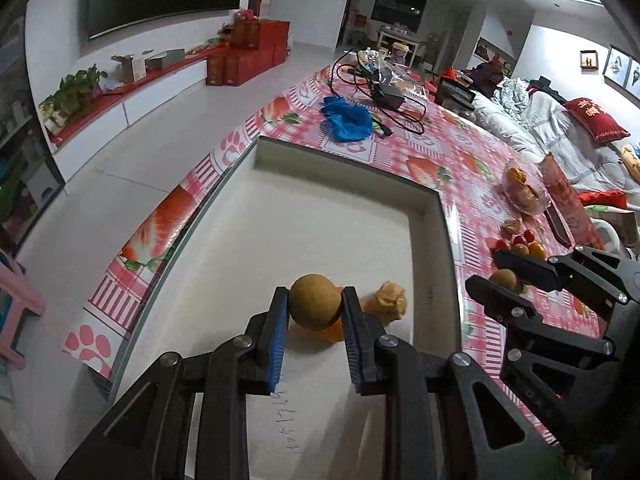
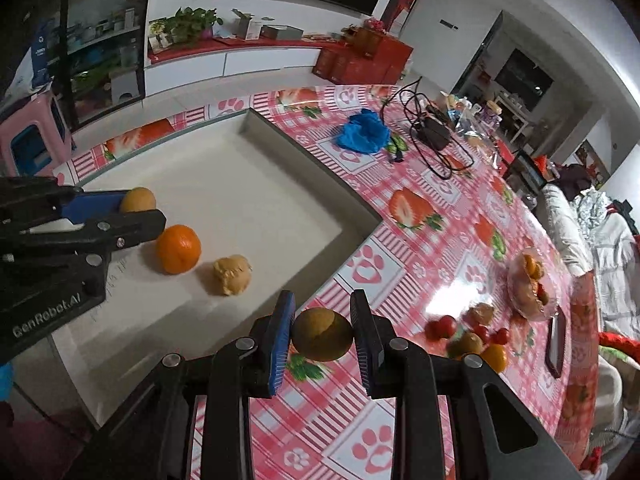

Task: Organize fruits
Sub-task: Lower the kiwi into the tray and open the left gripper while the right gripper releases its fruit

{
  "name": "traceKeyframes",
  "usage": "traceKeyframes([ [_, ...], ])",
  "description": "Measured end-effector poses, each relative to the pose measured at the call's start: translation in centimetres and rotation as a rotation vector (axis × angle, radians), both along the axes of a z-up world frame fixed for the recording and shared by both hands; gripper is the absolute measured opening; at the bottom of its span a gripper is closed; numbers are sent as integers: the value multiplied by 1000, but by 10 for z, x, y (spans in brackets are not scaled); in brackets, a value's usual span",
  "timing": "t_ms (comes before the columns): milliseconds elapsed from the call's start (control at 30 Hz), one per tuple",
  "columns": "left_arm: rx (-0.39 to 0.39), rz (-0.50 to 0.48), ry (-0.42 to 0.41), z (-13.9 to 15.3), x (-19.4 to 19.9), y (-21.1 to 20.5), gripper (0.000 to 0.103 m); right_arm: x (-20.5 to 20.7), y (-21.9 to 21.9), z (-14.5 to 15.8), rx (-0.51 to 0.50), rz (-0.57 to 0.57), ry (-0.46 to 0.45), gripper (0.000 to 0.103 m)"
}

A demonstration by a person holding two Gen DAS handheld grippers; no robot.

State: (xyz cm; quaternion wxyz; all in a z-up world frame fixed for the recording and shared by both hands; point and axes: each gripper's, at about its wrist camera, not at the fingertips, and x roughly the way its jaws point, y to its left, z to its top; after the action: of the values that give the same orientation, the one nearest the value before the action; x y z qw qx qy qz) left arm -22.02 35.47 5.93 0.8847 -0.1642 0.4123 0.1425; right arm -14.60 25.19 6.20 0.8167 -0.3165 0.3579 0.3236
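Note:
My left gripper (image 1: 315, 307) is shut on a round brown fruit (image 1: 315, 301) and holds it over the white tray (image 1: 320, 216); it shows in the right wrist view (image 2: 138, 210) too. In the tray lie an orange (image 2: 178, 249) and a crumpled tan fruit (image 2: 232, 274). My right gripper (image 2: 322, 330) is shut on a brown-green kiwi (image 2: 322, 339), above the tablecloth just right of the tray's edge. Loose fruits, cherry tomatoes (image 2: 440, 326) and a small orange (image 2: 495, 357), lie on the cloth at right.
A clear bowl of fruit (image 2: 530, 286) and a dark phone (image 2: 557, 340) lie at the right. A blue cloth (image 2: 362, 132), cables and a power adapter (image 2: 434, 132) sit farther back on the pink strawberry tablecloth (image 2: 420, 240).

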Motion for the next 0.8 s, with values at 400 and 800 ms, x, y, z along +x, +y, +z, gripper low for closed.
traceKeyframes([
  [400, 36, 14, 57, -12, 11, 11, 28, 28, 21, -2, 150, -16, 281, 30],
  [800, 57, 44, 141, -29, 20, 15, 63, 47, 30, -12, 238, -66, 468, 30],
])
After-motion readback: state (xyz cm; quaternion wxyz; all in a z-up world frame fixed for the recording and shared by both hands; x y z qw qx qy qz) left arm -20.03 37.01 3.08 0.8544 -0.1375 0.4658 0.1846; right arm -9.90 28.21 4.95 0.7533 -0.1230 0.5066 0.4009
